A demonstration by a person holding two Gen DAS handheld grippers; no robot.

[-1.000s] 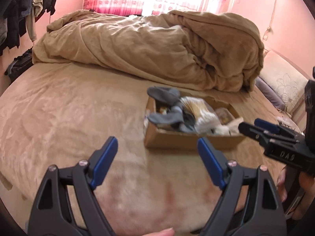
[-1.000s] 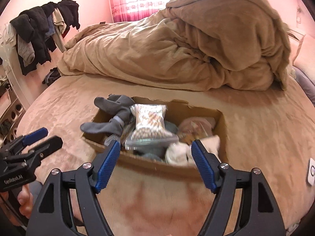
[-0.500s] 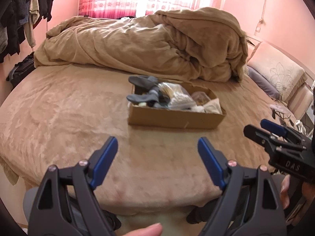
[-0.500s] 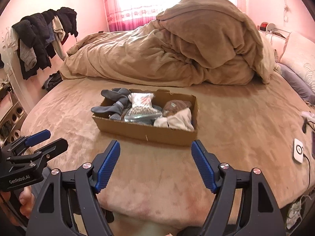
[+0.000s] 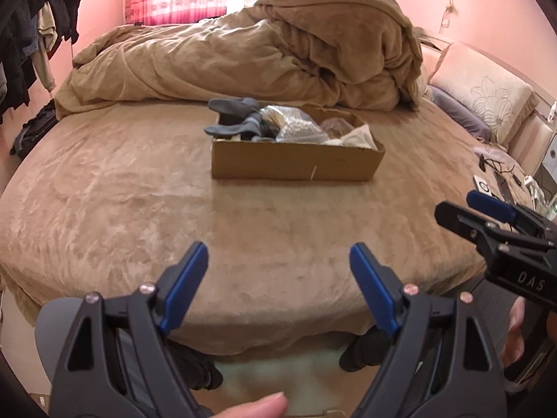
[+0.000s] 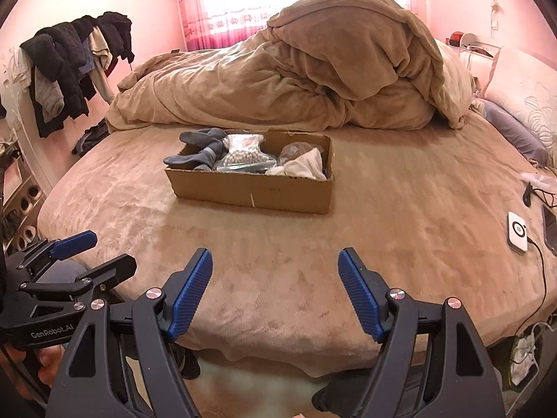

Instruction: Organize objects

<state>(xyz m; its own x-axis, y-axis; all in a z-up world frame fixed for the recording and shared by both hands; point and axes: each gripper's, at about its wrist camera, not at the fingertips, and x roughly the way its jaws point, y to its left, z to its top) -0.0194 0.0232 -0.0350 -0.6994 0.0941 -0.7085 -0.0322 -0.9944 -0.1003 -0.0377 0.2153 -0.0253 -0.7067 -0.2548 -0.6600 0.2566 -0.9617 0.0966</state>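
Note:
A low cardboard box (image 5: 296,163) (image 6: 250,191) sits in the middle of the bed. It holds grey socks (image 5: 236,118) (image 6: 198,149), a clear bag of pale beads (image 6: 243,153) (image 5: 299,127), another clear bag (image 6: 296,149) and white cloth (image 6: 306,167) (image 5: 358,137). My left gripper (image 5: 278,271) is open and empty, back at the bed's near edge; it also shows at the left of the right wrist view (image 6: 94,254). My right gripper (image 6: 275,278) is open and empty, also at the near edge, and shows at the right of the left wrist view (image 5: 480,212).
A heaped tan duvet (image 6: 313,76) fills the far half of the bed (image 6: 417,230). Pillows (image 5: 487,94) lie at the right. A white charger with cable (image 6: 517,231) and small items lie at the bed's right edge. Clothes (image 6: 69,66) hang at the left.
Both grippers have pulled back from the box to the bed's near edge; the box now looks smaller and farther away. Both stay open.

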